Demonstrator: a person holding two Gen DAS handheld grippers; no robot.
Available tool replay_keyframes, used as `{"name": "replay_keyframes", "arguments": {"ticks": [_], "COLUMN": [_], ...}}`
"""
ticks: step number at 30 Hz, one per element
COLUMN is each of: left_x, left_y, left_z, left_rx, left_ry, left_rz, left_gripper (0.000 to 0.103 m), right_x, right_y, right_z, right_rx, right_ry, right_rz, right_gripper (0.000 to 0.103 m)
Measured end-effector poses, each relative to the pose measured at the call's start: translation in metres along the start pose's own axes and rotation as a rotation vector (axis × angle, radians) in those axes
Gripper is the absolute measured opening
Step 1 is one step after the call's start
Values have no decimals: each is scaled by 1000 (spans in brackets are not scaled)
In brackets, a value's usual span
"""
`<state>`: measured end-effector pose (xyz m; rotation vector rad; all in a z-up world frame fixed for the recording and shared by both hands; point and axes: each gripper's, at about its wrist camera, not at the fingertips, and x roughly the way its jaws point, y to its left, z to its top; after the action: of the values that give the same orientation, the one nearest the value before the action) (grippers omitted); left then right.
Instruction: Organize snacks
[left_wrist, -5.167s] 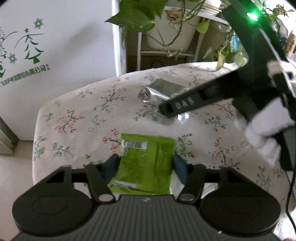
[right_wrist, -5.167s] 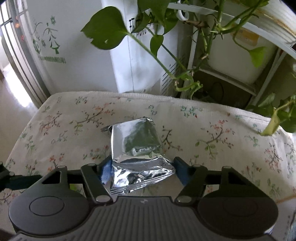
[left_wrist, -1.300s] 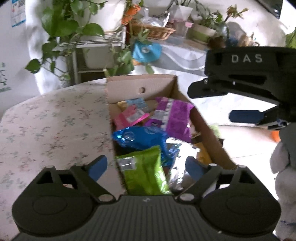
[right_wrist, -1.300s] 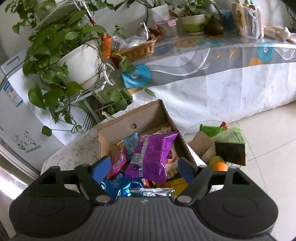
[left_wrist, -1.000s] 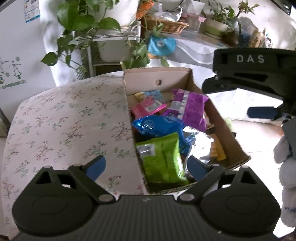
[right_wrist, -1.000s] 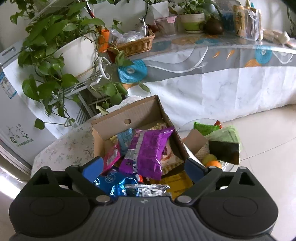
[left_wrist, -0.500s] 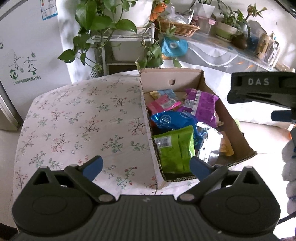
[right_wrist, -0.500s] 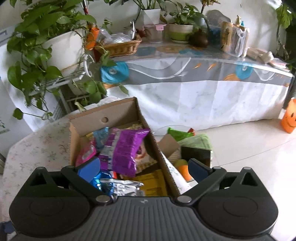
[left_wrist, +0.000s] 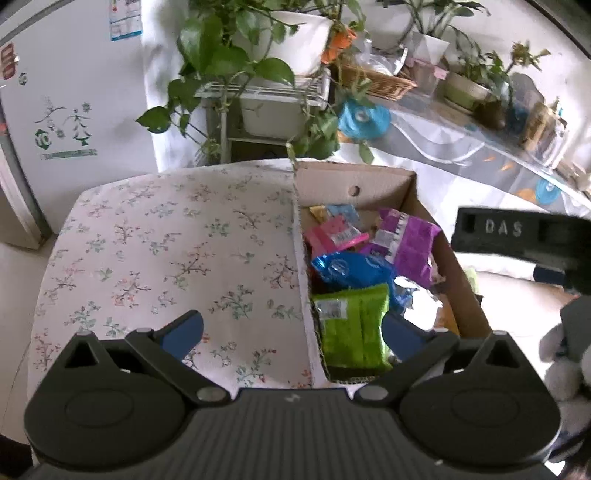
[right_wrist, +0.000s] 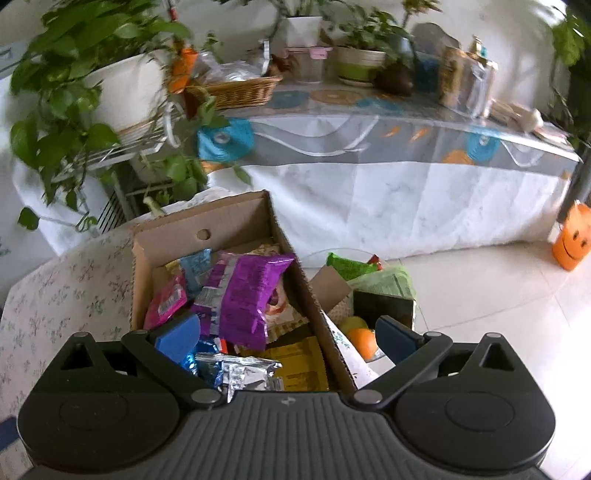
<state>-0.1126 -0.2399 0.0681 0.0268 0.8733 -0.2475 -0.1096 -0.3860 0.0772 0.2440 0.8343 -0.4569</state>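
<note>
Soft daylight fills the room, no hard shadows. Strong fisheye bend curls both views at the rims, corners black. Right view smears with motion blur across the plants (right_wrist: 66, 92) ahead-left. Glare flashes off the foil packet (right_wrist: 243, 373) just before the fingers and washes the floor (right_wrist: 498, 302) ahead-right.

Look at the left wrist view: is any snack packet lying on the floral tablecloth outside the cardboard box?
No: the floral tablecloth is bare, and the packets lie in the cardboard box.

brown box (left_wrist: 410, 192), green bag (left_wrist: 351, 325), blue bag (left_wrist: 347, 267), purple bag (right_wrist: 251, 295), pink bag (left_wrist: 332, 234), silver bag (right_wrist: 245, 374), yellow pack (right_wrist: 303, 365), white cloth (left_wrist: 166, 251) with small floral print, blue gripper pads (left_wrist: 183, 332), orange pumpkin (right_wrist: 570, 243)
</note>
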Motion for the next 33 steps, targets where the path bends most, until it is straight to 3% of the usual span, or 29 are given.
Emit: {"name": "replay_keyframes", "arguments": {"ticks": [12, 23, 33], "left_x": [14, 25, 42], "left_y": [-4, 2, 0], "left_z": [18, 33, 40], "left_rx": [5, -65, -40], "left_ry": [38, 53, 81], "left_rz": [63, 96, 119], "left_gripper": [102, 102, 102], "right_x": [10, 18, 22], "right_y": [-13, 1, 4], "right_z": [0, 0, 0], "right_rx": [45, -23, -59], "right_ry": [66, 105, 125], "right_rz": [-35, -24, -32], "right_gripper": [103, 103, 103]}}
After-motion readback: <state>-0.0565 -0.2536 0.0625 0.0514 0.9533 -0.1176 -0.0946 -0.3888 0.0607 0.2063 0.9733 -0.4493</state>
